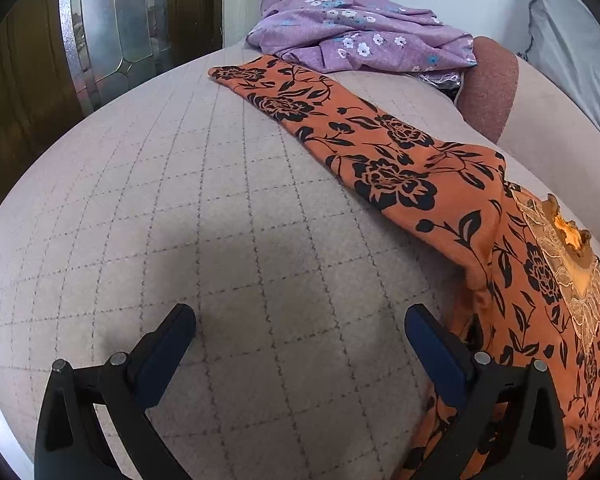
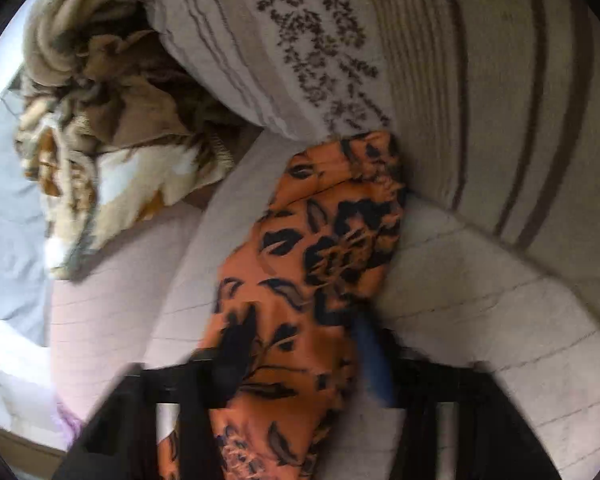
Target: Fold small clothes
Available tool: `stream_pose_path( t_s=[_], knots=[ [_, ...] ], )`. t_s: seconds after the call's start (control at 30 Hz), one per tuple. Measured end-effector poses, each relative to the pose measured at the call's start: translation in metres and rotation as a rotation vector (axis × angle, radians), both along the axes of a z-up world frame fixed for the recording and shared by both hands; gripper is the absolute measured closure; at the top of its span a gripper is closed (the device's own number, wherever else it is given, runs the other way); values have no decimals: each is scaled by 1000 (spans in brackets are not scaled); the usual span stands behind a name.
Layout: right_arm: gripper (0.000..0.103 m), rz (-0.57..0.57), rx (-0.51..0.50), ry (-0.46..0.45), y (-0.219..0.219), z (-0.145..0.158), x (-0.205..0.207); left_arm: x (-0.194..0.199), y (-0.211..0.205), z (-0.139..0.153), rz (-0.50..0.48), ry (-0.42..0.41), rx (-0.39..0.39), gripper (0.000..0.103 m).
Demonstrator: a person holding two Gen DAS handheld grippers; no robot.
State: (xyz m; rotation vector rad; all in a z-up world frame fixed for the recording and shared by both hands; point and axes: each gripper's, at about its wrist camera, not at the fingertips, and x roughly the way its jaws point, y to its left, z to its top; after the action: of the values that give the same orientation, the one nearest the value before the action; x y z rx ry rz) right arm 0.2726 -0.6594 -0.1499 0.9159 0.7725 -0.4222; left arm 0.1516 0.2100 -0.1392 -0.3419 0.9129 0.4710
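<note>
Two garments (image 1: 380, 152), one pillow (image 2: 380, 60)

Readable text: none in either view.
Labels or brand marks: none legible on any fabric or on the gripper parts.
Numbers or signs: none visible.
</note>
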Motion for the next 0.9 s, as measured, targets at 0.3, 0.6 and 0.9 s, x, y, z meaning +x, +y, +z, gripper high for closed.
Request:
stream_pose_path(
  t_s=[0.3,0.6,0.9],
  knots=[
    [33,-75,16,-12,-14,6,-20,-1,-1,-1,-1,-2,3,0],
    [88,31,-138,89,-5,6,27,3,-7,-5,-5,28,57,0],
    [96,185,-279,-92,54,89,35,0,-4,-3,1,6,28,0]
  ],
)
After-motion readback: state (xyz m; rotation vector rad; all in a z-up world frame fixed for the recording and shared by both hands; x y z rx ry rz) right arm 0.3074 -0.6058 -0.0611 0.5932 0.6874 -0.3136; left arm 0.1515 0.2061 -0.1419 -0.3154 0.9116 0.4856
